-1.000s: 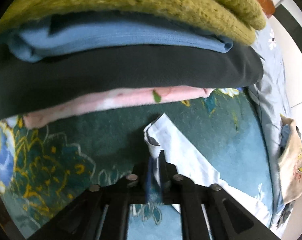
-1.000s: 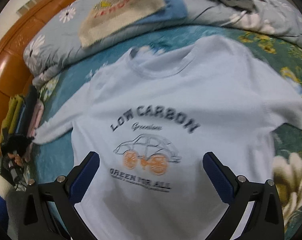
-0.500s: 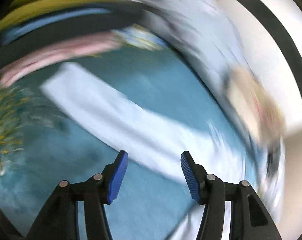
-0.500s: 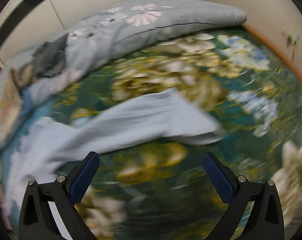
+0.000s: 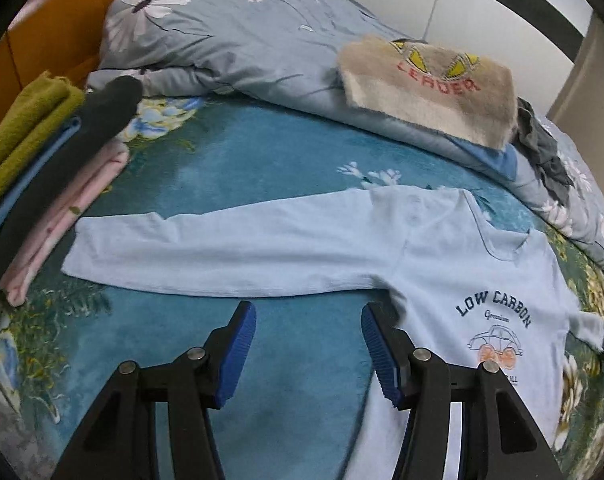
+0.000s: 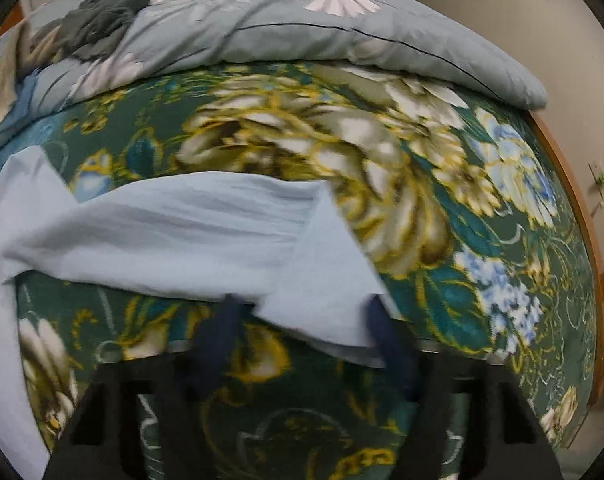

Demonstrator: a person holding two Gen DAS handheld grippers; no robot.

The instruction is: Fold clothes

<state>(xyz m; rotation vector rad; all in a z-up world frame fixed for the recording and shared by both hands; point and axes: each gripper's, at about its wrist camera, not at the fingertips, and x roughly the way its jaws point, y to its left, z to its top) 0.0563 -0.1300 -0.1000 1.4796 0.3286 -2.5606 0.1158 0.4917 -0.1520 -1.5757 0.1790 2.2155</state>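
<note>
My left gripper (image 5: 307,314) hangs with its blue-padded fingers (image 5: 238,354) spread apart and nothing between them, just over the teal flowered bedspread (image 5: 262,160). The light blue long-sleeved shirt (image 5: 441,264) lies flat and face up on that bedspread, ahead of this gripper and to its right. One sleeve (image 5: 206,252) stretches out straight across the bed just beyond my fingertips, its cuff ending just beside a stack of folded clothes (image 5: 50,184) at the left edge. The shirt's side edge runs behind my right-hand finger.

My right gripper (image 6: 302,312) is blurred, but its fingers stand apart too. The shirt's other sleeve (image 6: 182,232) lies across the bedspread in front of it, and the folded-over cuff end (image 6: 321,292) sits between the two fingertips; whether either pad touches the cloth I cannot tell.

The chest print reads "LOW CARBON" in dark capitals, with a small script word below that I cannot make out, then a line drawing of a car with orange wheels. A beige fuzzy garment (image 5: 429,84) on the daisy-print quilt (image 5: 230,36) shows red letters, roughly "LEADER".
</note>
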